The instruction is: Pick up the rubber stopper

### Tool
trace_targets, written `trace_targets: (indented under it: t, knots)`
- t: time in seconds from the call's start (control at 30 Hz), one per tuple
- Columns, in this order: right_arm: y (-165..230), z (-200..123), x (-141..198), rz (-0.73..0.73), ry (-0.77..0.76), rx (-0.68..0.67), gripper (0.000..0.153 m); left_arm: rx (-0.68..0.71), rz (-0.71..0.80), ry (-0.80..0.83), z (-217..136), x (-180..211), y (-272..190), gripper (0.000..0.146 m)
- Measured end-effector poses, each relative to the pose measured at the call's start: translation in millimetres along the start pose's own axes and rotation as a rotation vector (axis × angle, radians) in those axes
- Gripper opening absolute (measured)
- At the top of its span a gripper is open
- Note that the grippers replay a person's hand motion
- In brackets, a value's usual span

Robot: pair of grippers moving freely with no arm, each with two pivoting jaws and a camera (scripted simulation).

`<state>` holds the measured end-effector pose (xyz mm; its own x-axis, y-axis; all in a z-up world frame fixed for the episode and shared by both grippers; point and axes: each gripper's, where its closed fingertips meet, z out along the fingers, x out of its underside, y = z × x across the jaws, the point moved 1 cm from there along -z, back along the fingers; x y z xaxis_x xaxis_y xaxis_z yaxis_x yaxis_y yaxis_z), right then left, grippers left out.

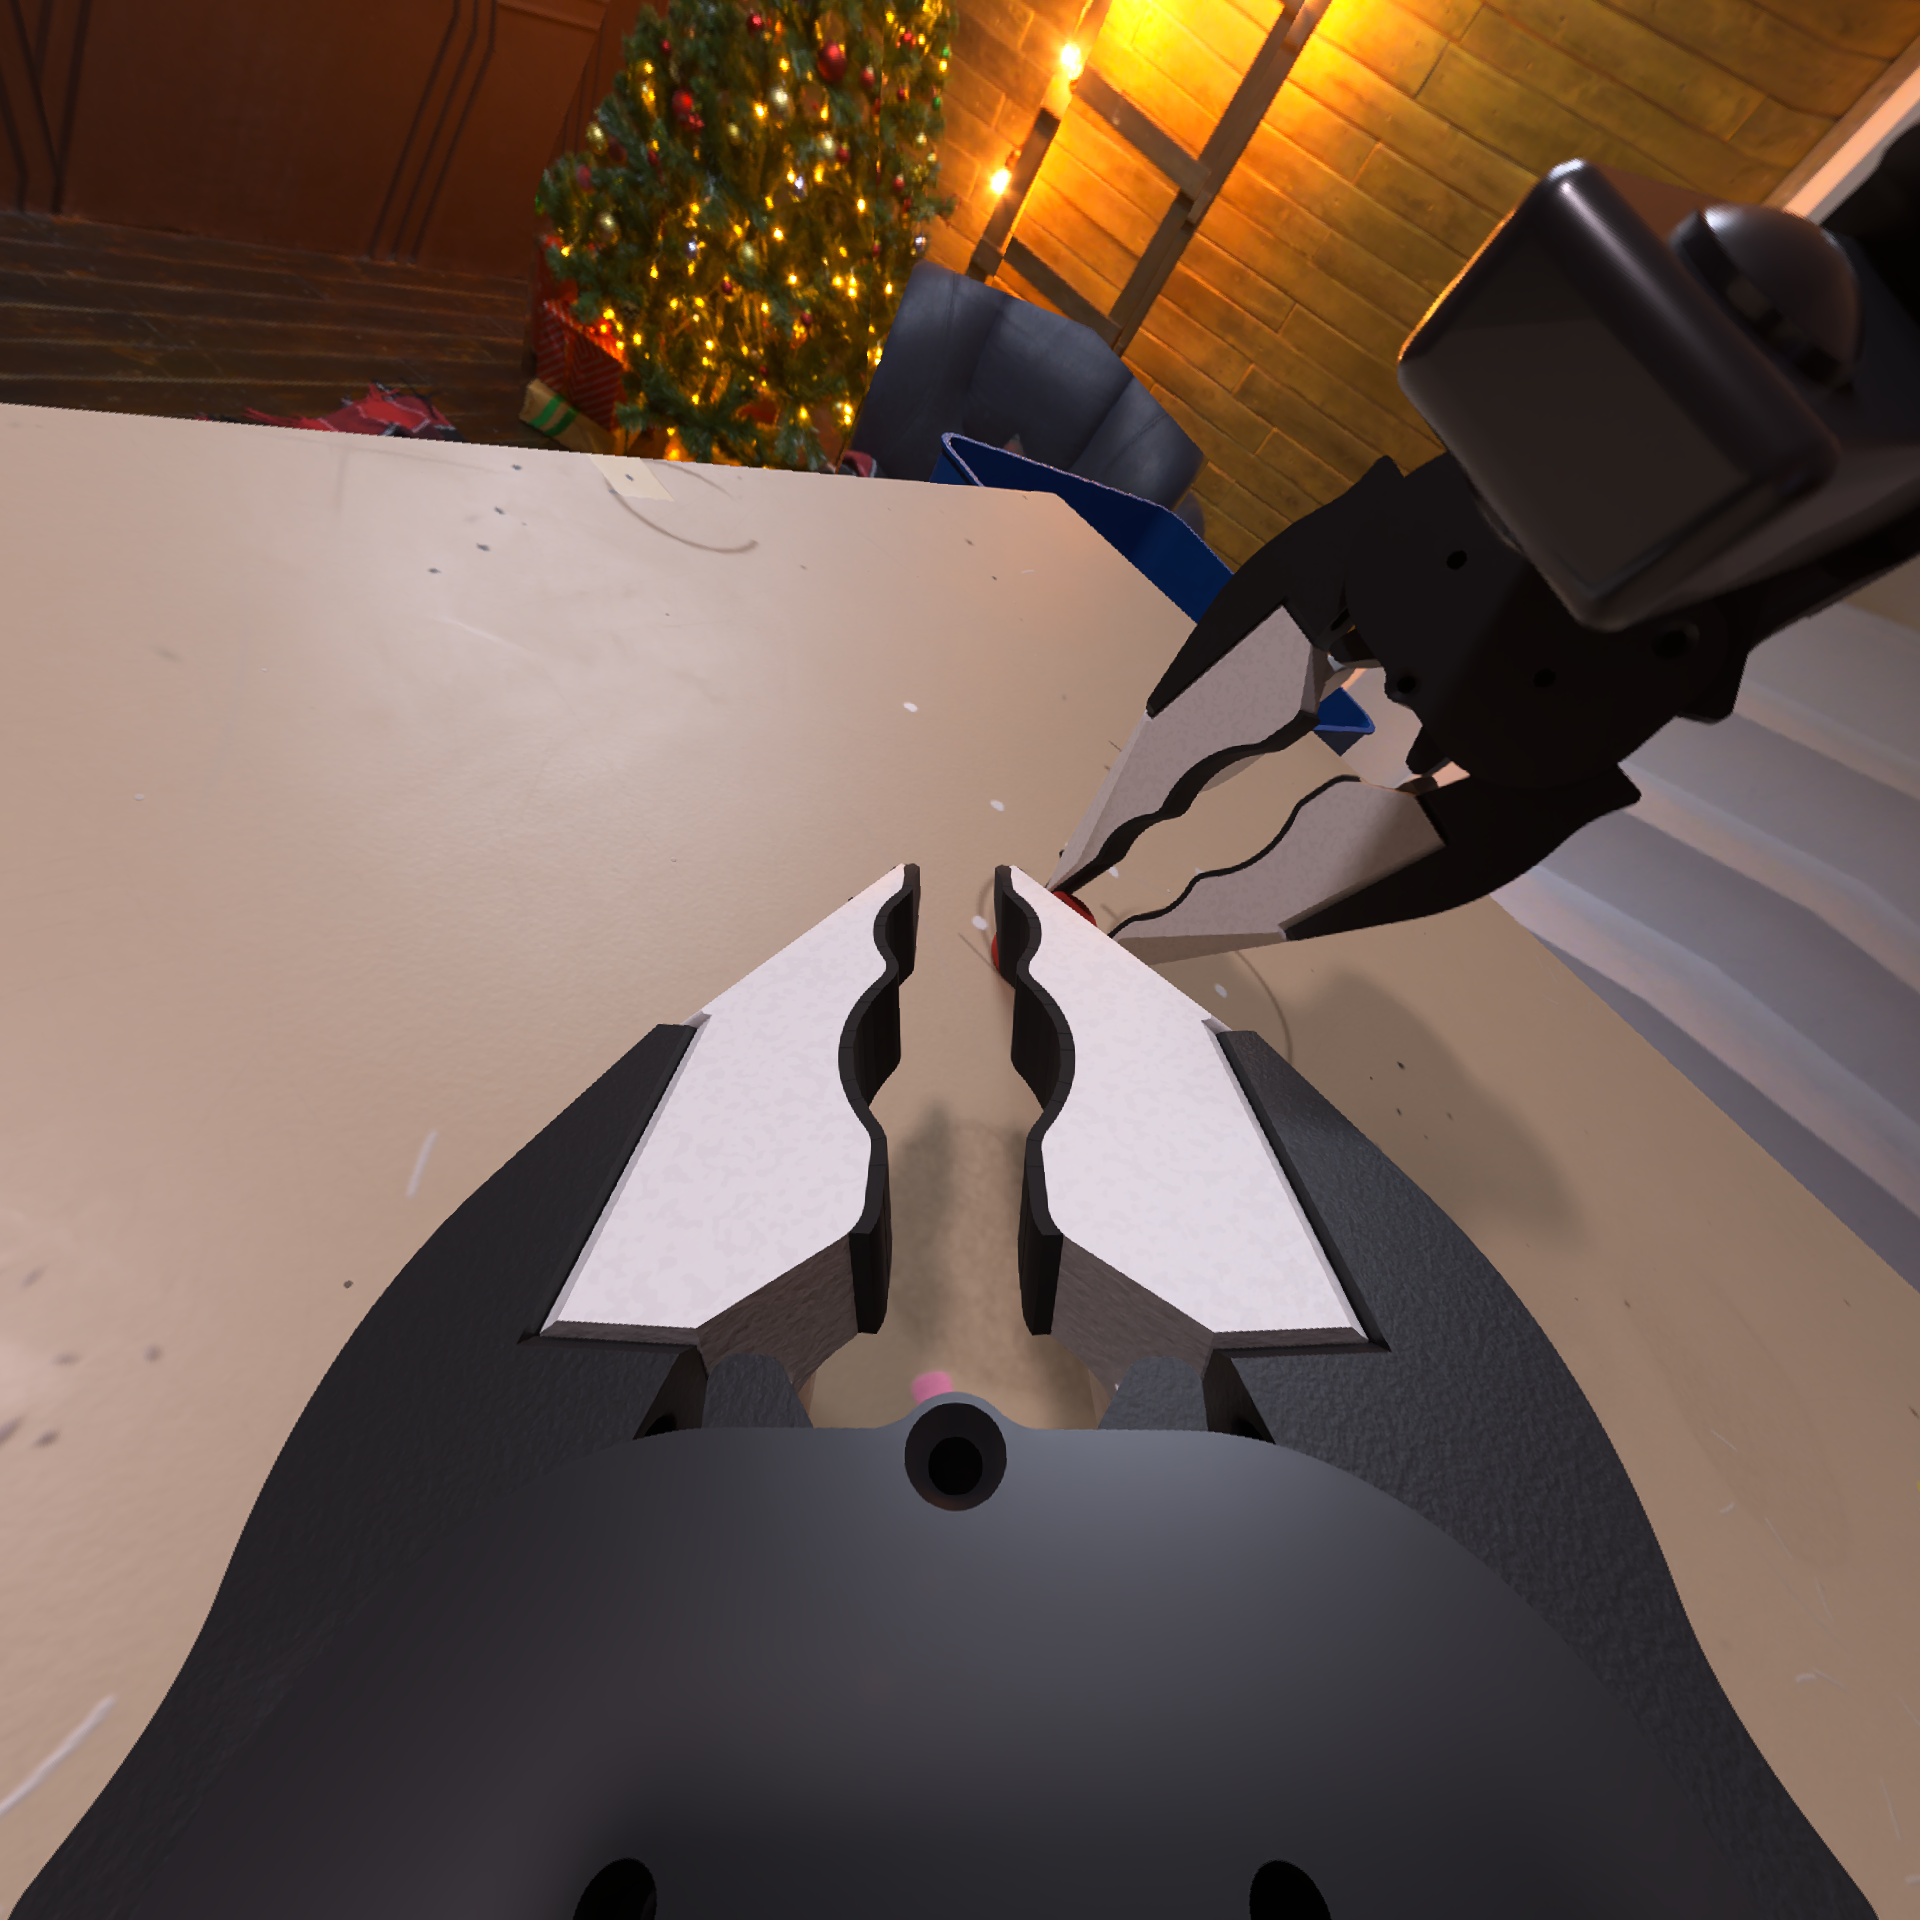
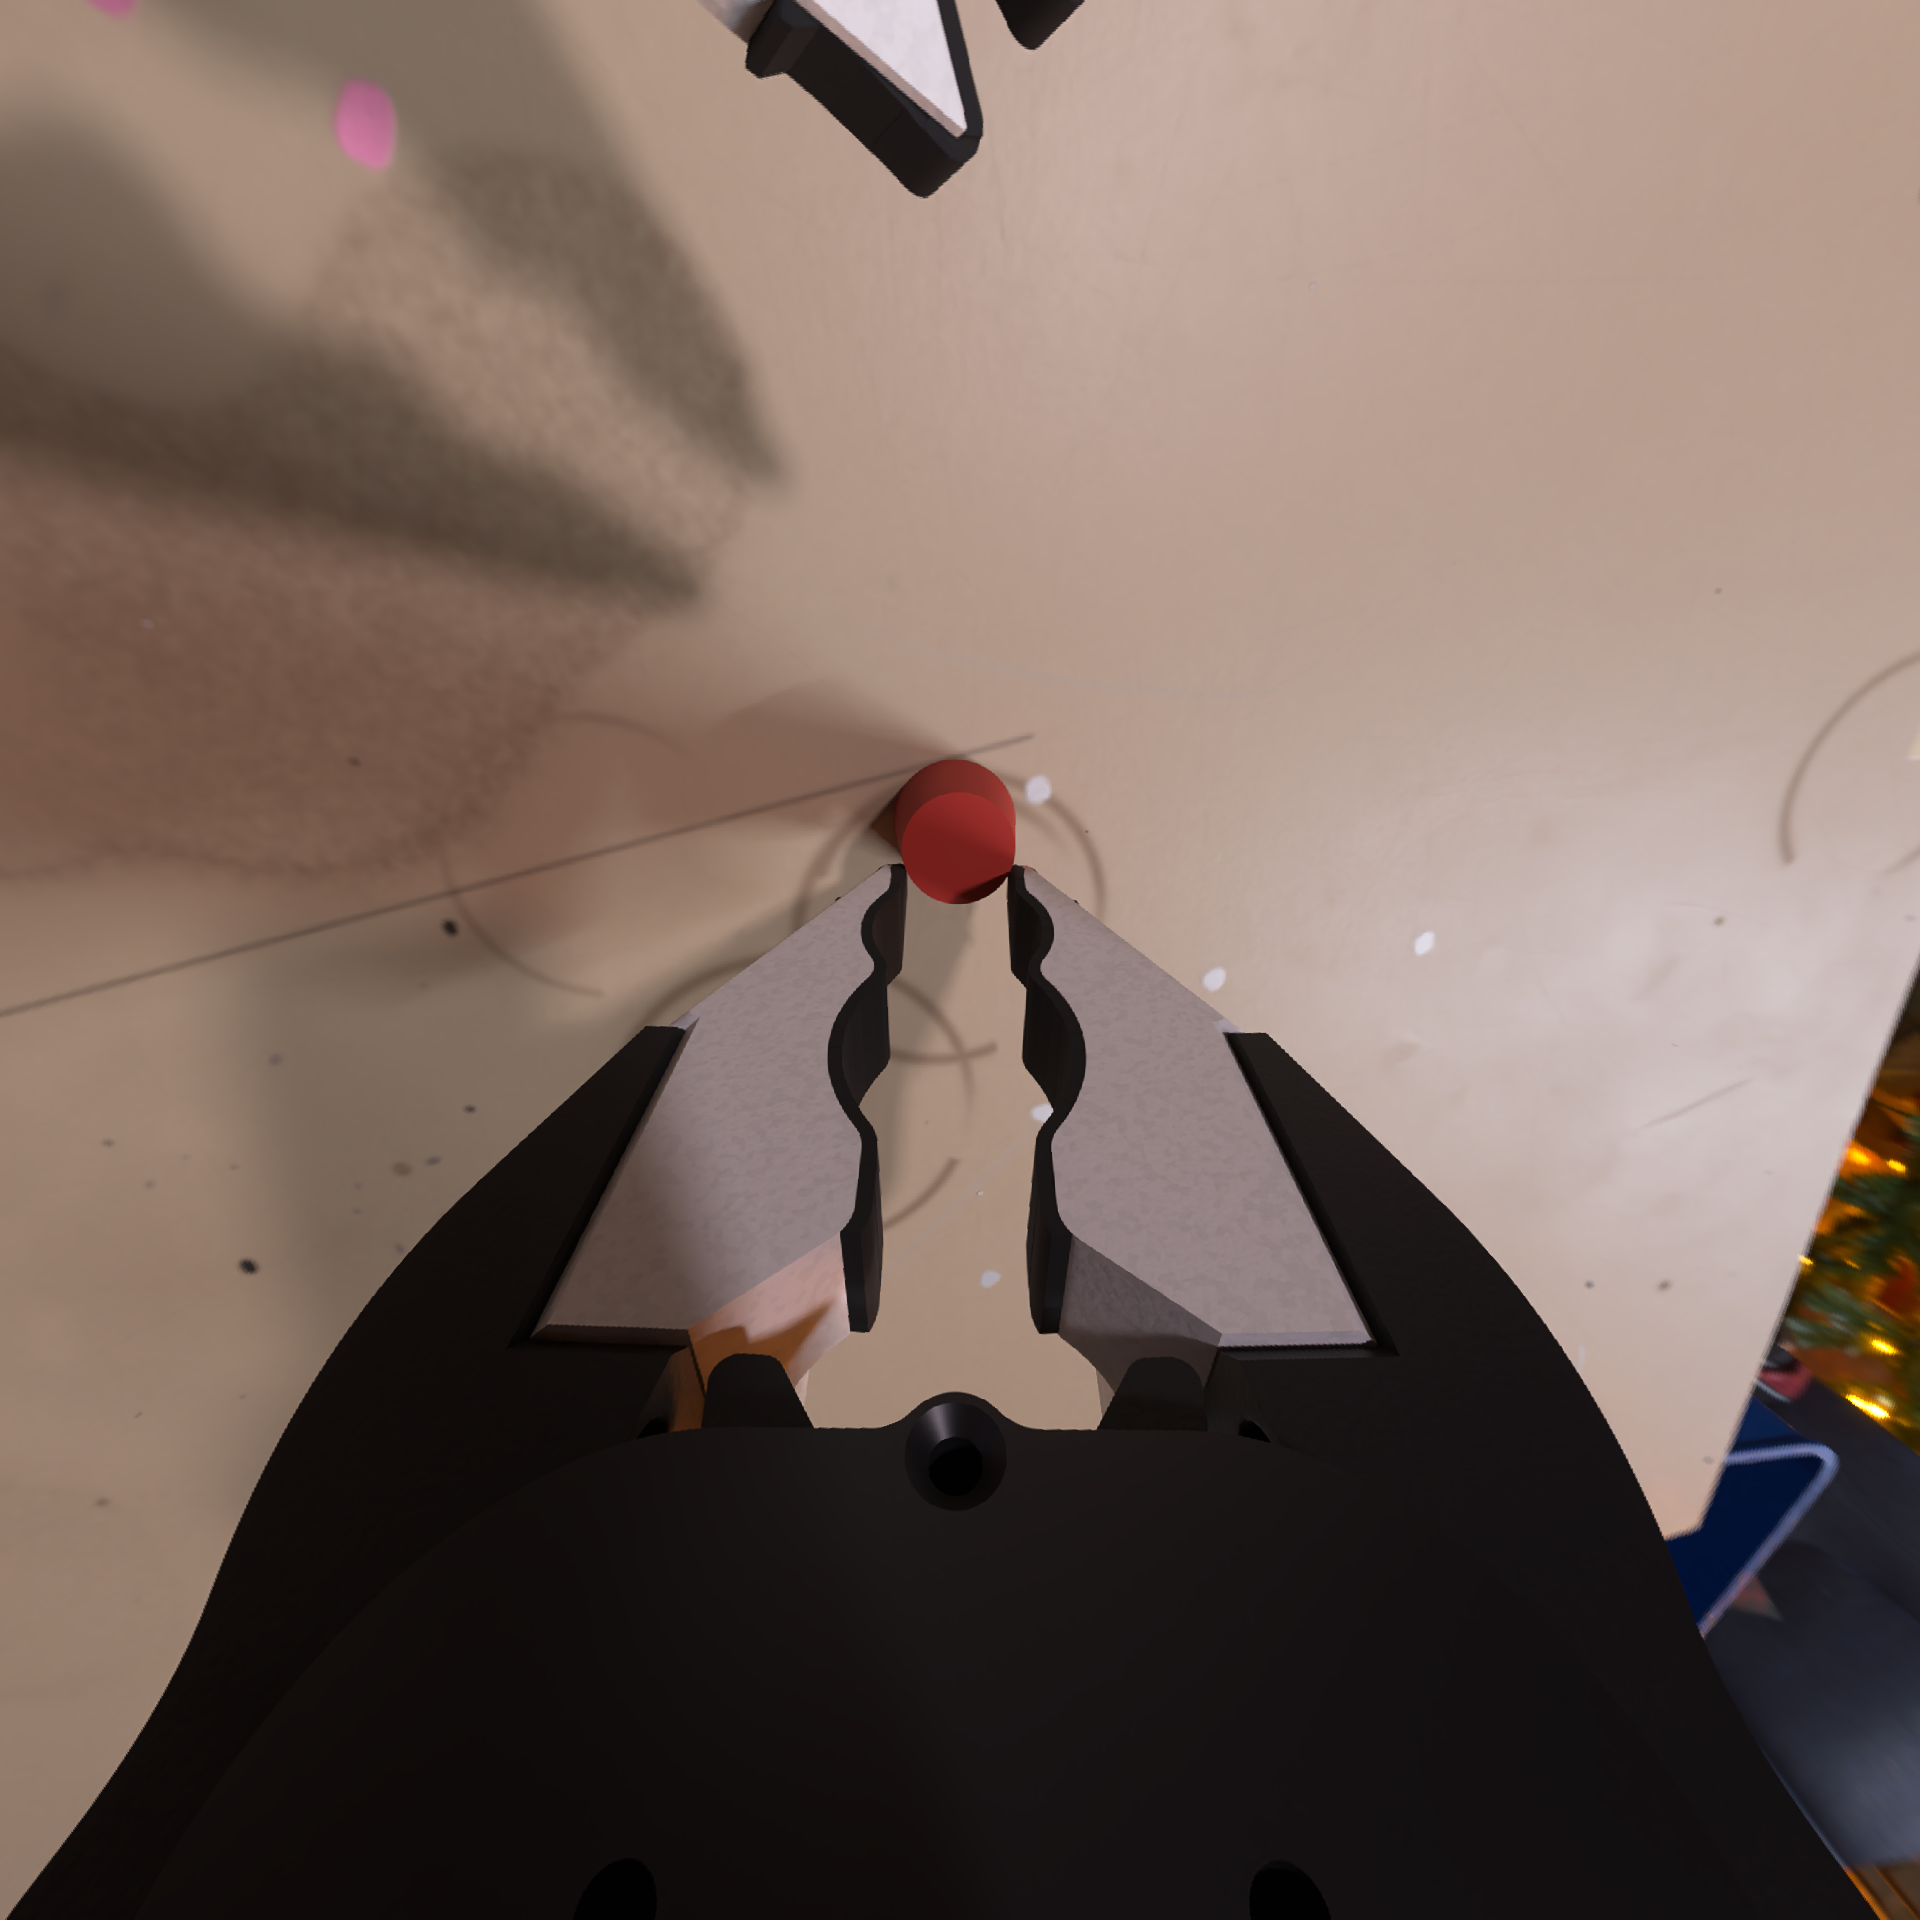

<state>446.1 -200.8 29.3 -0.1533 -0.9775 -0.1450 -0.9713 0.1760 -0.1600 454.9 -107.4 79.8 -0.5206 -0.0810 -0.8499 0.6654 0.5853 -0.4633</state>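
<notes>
We see the right gripper (image 2: 956, 883) angled down at the table (image 2: 1351, 520), its 2 fingers parted with a narrow gap, the tips flanking the near end of the rubber stopper (image 2: 954, 831). The tips appear to touch or nearly touch its lower edge, but we cannot tell whether they press on it; nothing is clamped between them. In the left wrist view the same right gripper (image 1: 1091, 909) comes in from the upper right, steeply tilted, tips down at the tabletop.

The left gripper (image 1: 956, 894) lies low and nearly level over the table (image 1: 416, 831), fingers apart and holding nothing. Its right fingertip hides most of the rubber stopper (image 1: 1081, 912), so only slivers of red show just beside it. In the right wrist view the left gripper's fingertips (image 2: 914, 94) poke in at the top edge, well apart from the stopper.

The stopper is a short, smooth, matte red tapered plug resting on the table. The fingers are pale, speckled wedges with wavy black inner pads, set in textured black bodies. The table is beige, scuffed with dark specks, white flecks, thin ring marks and 1 straight line. A small pink object (image 2: 364, 123) lies farther off. We can read no writing.
</notes>
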Motion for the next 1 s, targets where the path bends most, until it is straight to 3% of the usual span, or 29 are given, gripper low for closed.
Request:
trace_targets:
  t: [0.27,0.43,0.53,1.0]
  knots:
    - [-3.0,2.3,-5.4,0.027,-0.010,0.030,0.038,0.003,-0.001,0.003,0.3,0.4,-0.4,0.014]
    - [-4.2,4.0,-4.6,0.065,-0.015,0.013,0.038,0.003,0.000,0.004,0.3,0.4,-0.4,0.014]
    - [-4.2,4.9,-2.2,0.061,-0.018,0.020,0.023,0.003,0.000,0.004,0.3,0.3,-0.4,0.014]
    - [-4.9,-0.2,-1.1,0.045,-0.027,0.050,0.023,0.002,0.000,0.004,0.2,0.3,-0.3,0.014]
